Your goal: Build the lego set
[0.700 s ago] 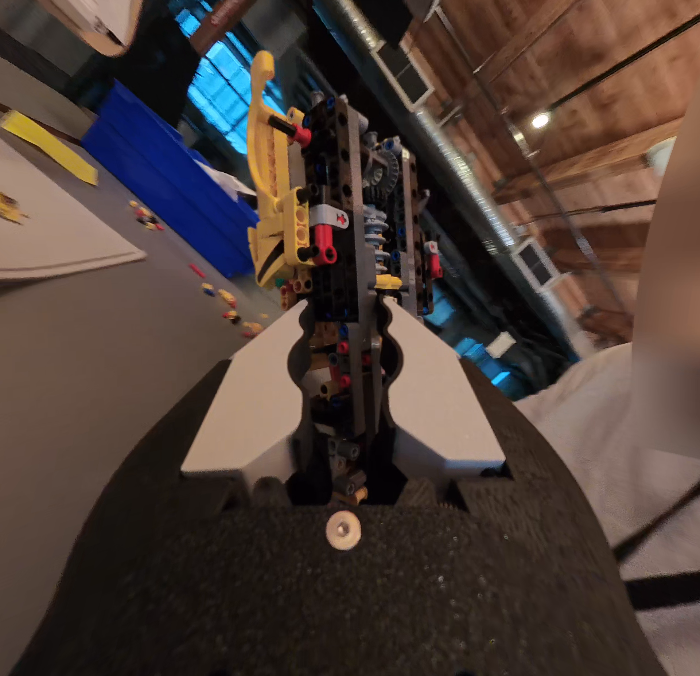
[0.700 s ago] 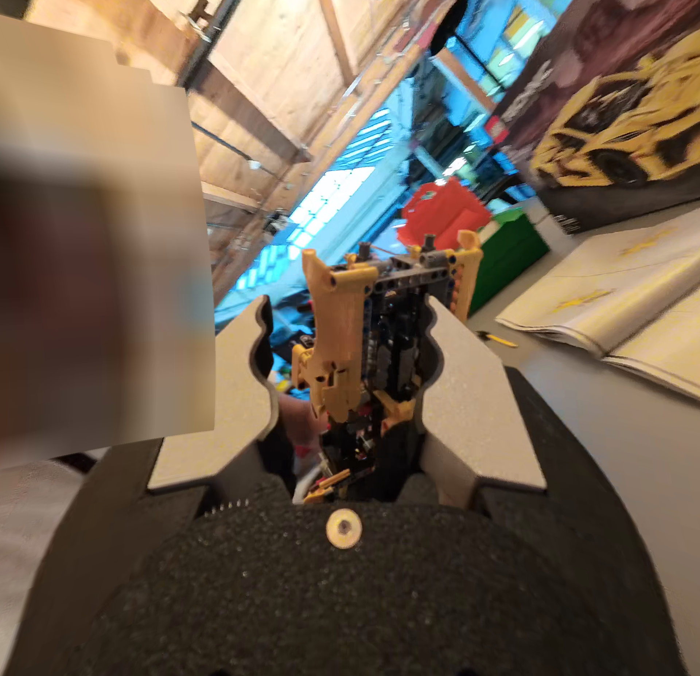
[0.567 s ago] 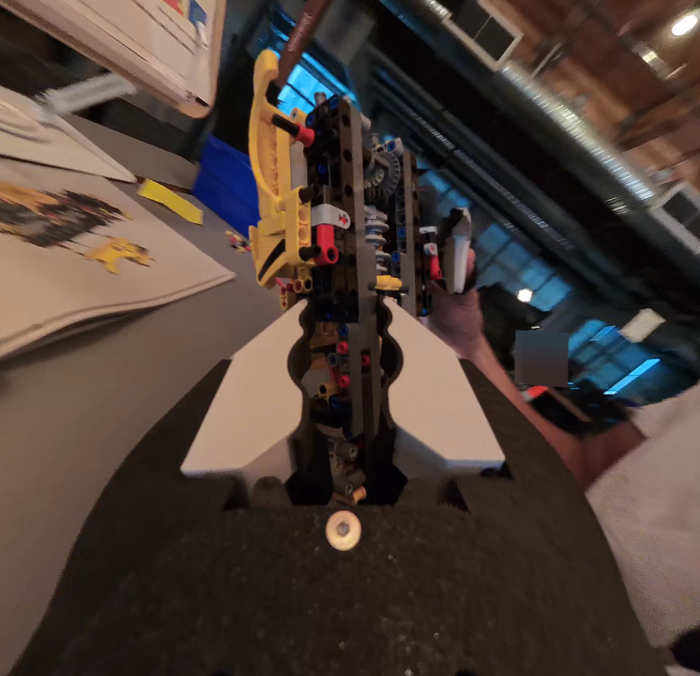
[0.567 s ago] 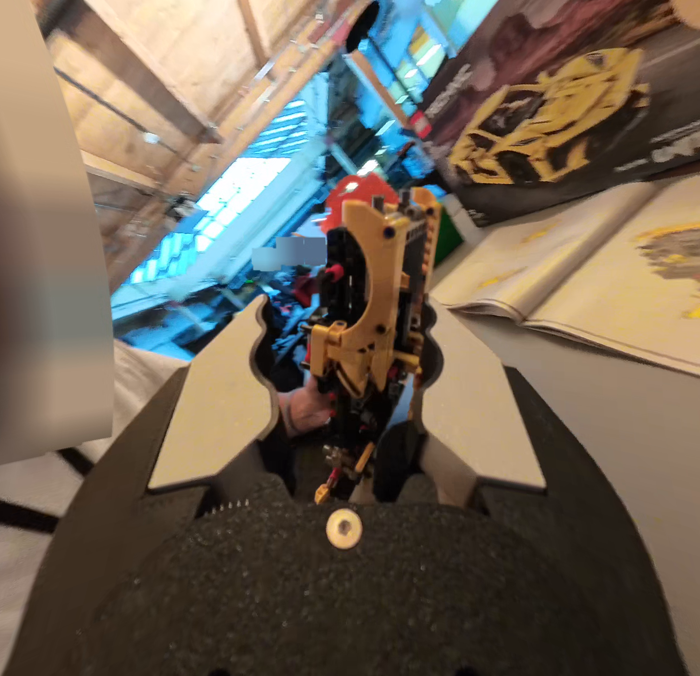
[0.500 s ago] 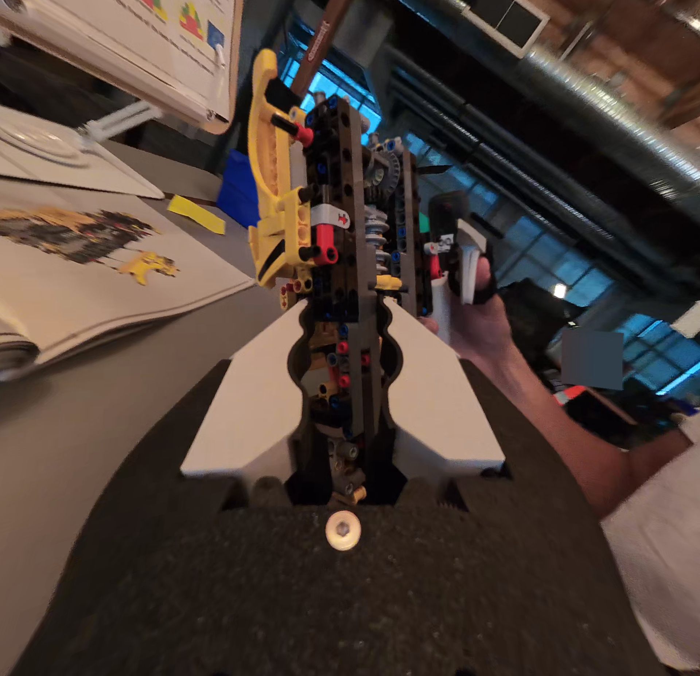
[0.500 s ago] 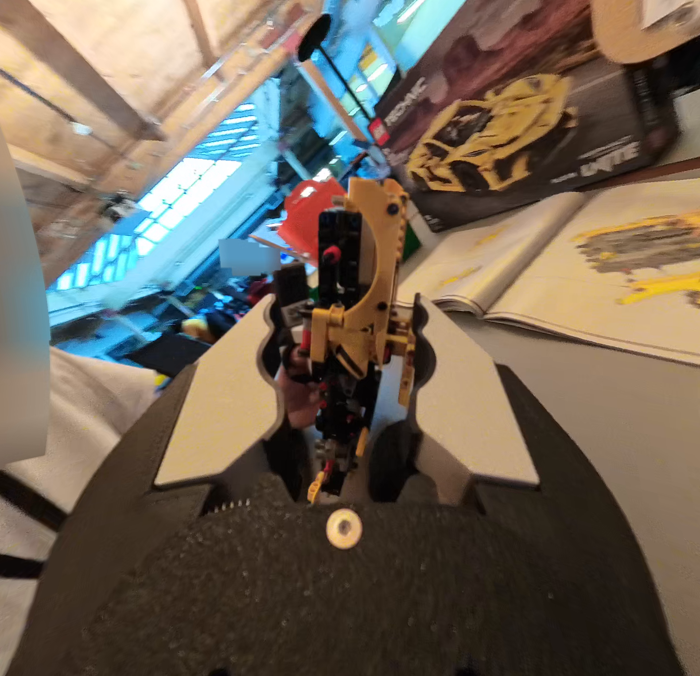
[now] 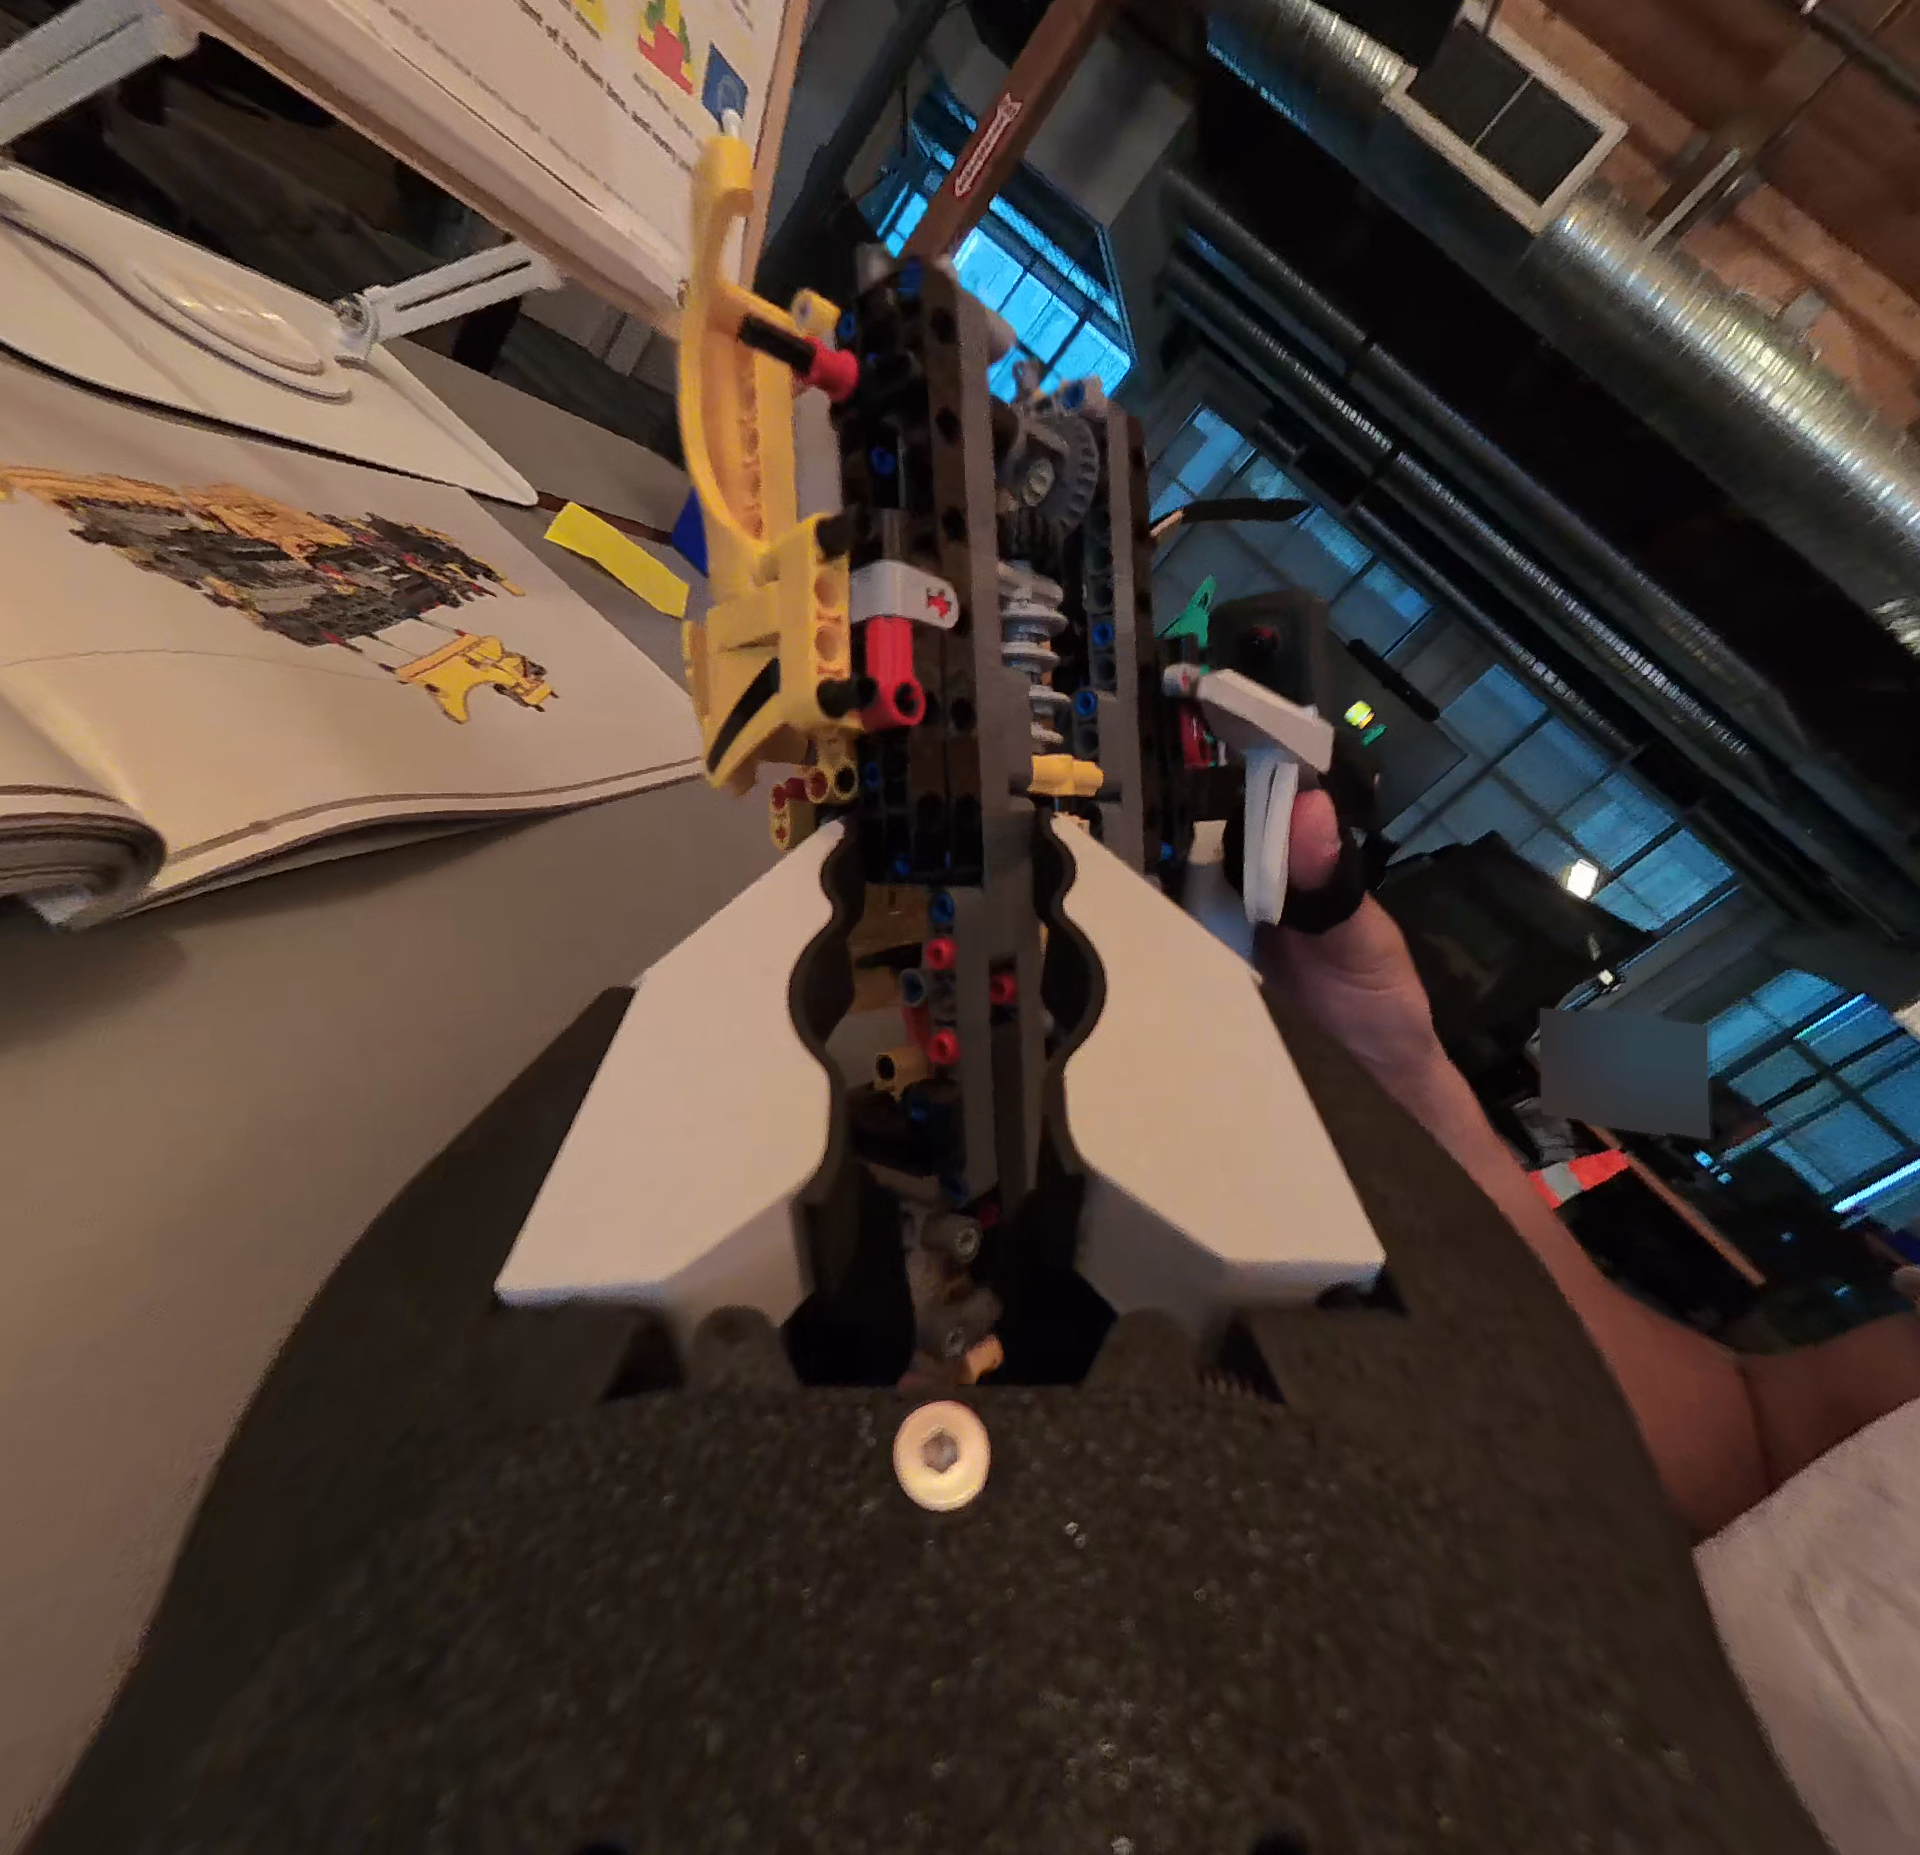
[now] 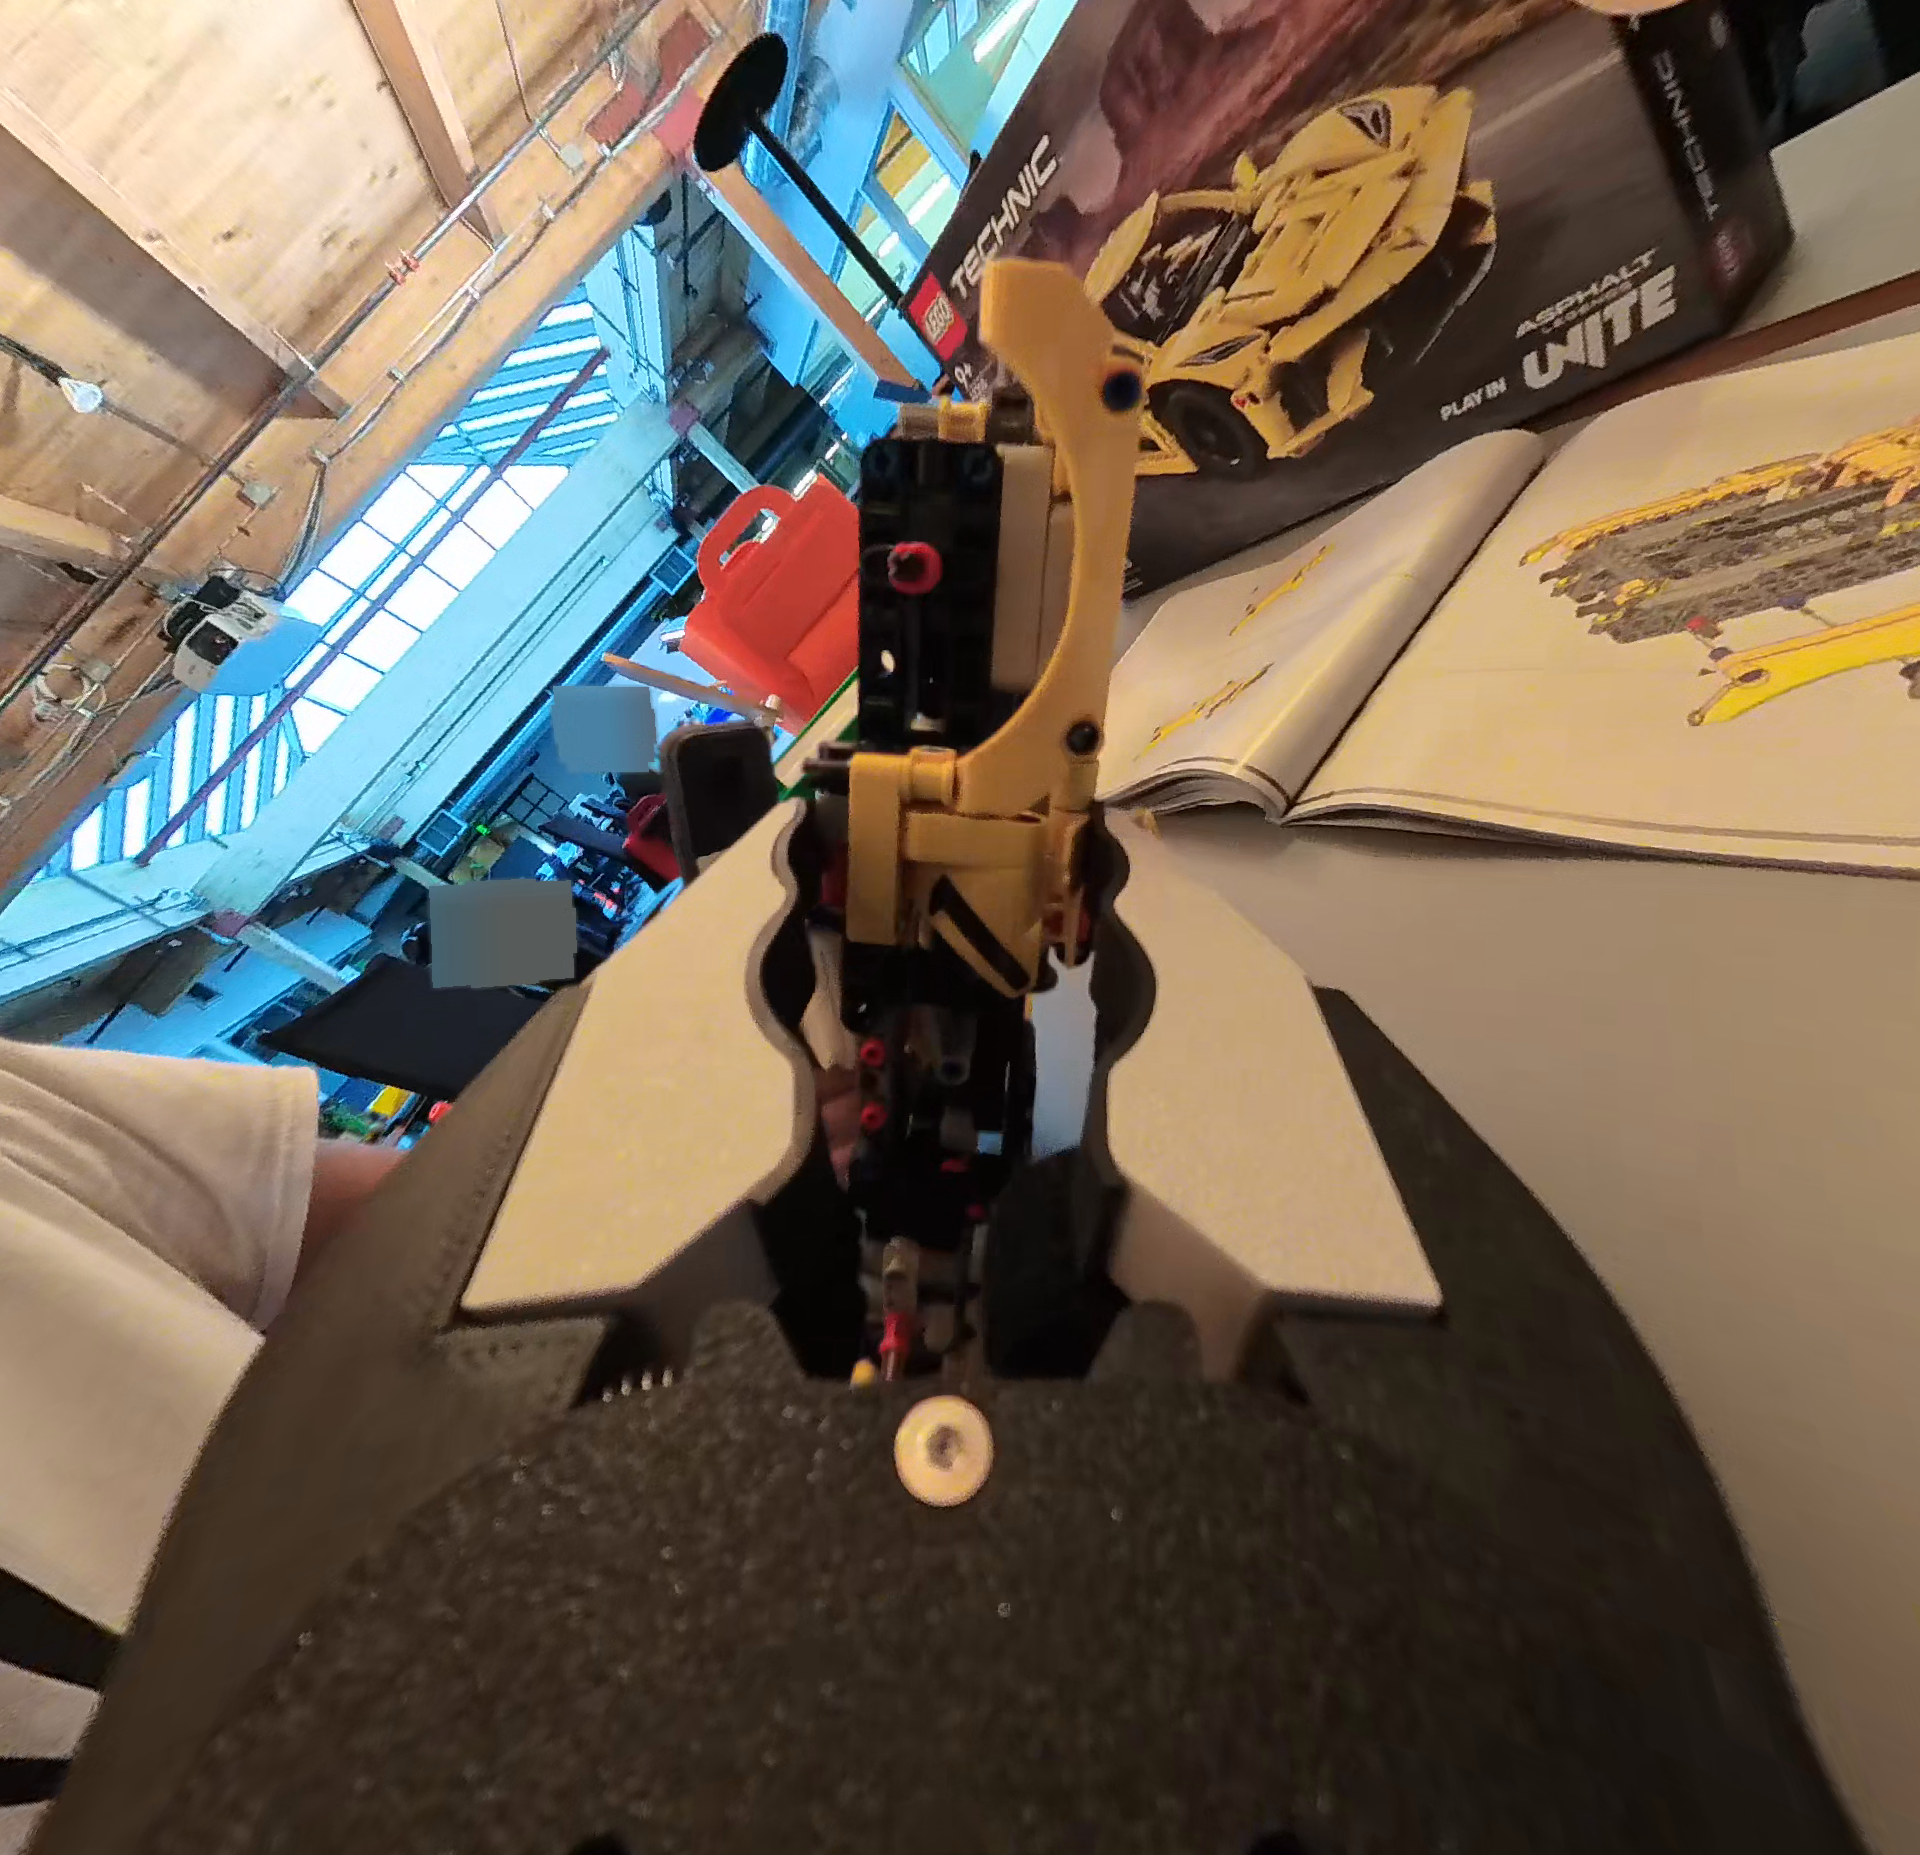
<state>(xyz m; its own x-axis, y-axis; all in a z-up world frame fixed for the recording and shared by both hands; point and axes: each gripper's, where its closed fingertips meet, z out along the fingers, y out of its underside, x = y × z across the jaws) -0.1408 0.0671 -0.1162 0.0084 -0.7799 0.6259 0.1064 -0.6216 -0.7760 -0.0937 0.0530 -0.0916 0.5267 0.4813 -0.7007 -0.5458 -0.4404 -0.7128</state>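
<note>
1. The grey bench (image 7: 312,1130) is our widest surface, running off to nine o'clock in the left wrist view and to three o'clock in the right one.
2. We have the set's box (image 8: 1403,195) standing at one o'clock in the right wrist view, a finished yellow car pictured on it. That is the goal, and we judge it a long way off.
3. The instruction booklet (image 8: 1558,683) lies open on the bench at two o'clock, below the box.
4. Now the lego assembly (image 7: 935,610): a long black-and-grey frame held up off the bench, with gears, a spring, red and blue pins and a yellow arched panel (image 7: 727,434) at eleven o'clock. No wheels show, and hardly any bodywork.
5. Our left tool (image 7: 940,849) is narrowed right down on the frame's lower end, gripping it.
6. Our right tool (image 8: 945,860) straddles the same assembly (image 8: 966,662) near the yellow panel. Its right finger looks close against the bricks, with a gap on the left, so we cannot tell whether it truly grips.
</note>
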